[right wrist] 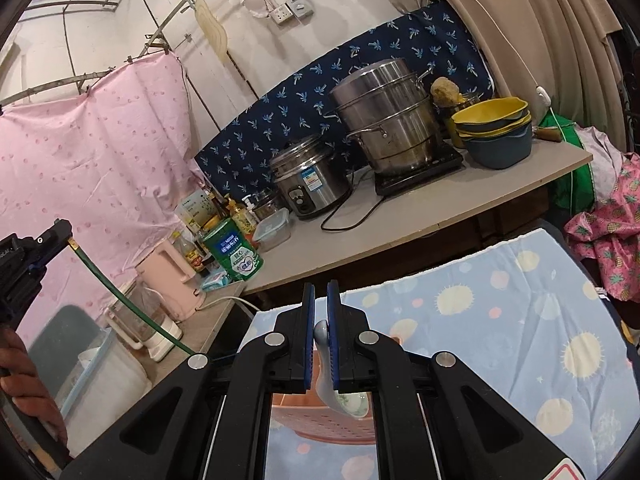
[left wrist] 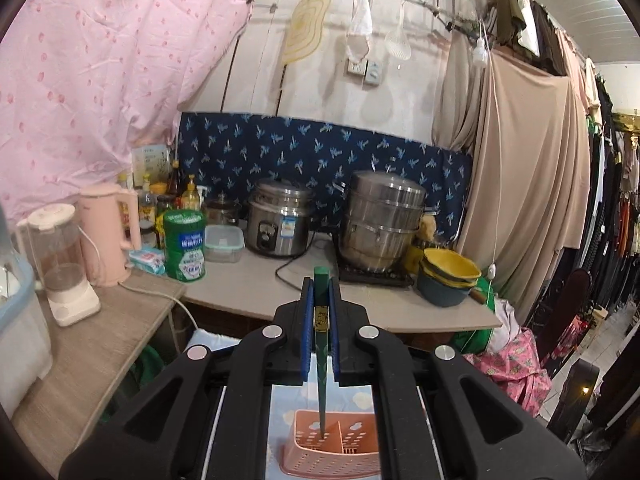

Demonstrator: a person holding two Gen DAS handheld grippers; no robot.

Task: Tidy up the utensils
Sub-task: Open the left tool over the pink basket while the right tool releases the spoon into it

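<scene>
Chopstick (left wrist: pixel 321 344), dark green with a gold band near its upper end, is clamped upright between the blue-lined jaws of the left gripper (left wrist: pixel 320 292); its thin tip reaches down into the left compartment of a pink perforated utensil basket (left wrist: pixel 332 452). The basket stands on a pale blue cloth (right wrist: pixel 500 320) printed with suns and dots, which covers a low surface in front of the bench.

From the right wrist view the same chopstick (right wrist: pixel 132 304) slants down from the left gripper (right wrist: pixel 60 236), held by a hand (right wrist: pixel 28 384) at the left edge. The right gripper (right wrist: pixel 320 300) has its jaws clenched on the handle of a pale ceramic spoon (right wrist: pixel 332 384), whose bowl hangs just above the rim of the basket (right wrist: pixel 320 420).

On the bench (left wrist: pixel 248 284) behind, a steel rice cooker (left wrist: pixel 278 220) sits near the middle of the back edge, its black cord looping forward. To its right a tall stacked steel steamer pot (left wrist: pixel 380 224) stands on a black hotplate, and stacked yellow and blue bowls (left wrist: pixel 448 280) sit at the right front corner. Left of the cooker are a clear lidded container (left wrist: pixel 224 242), a green tin (left wrist: pixel 185 244) and several bottles. On the lower wooden bench to the left stand a pink kettle (left wrist: pixel 106 232) and a blender (left wrist: pixel 64 264). A dark blue patterned cloth (left wrist: pixel 320 152) lines the wall behind.
</scene>
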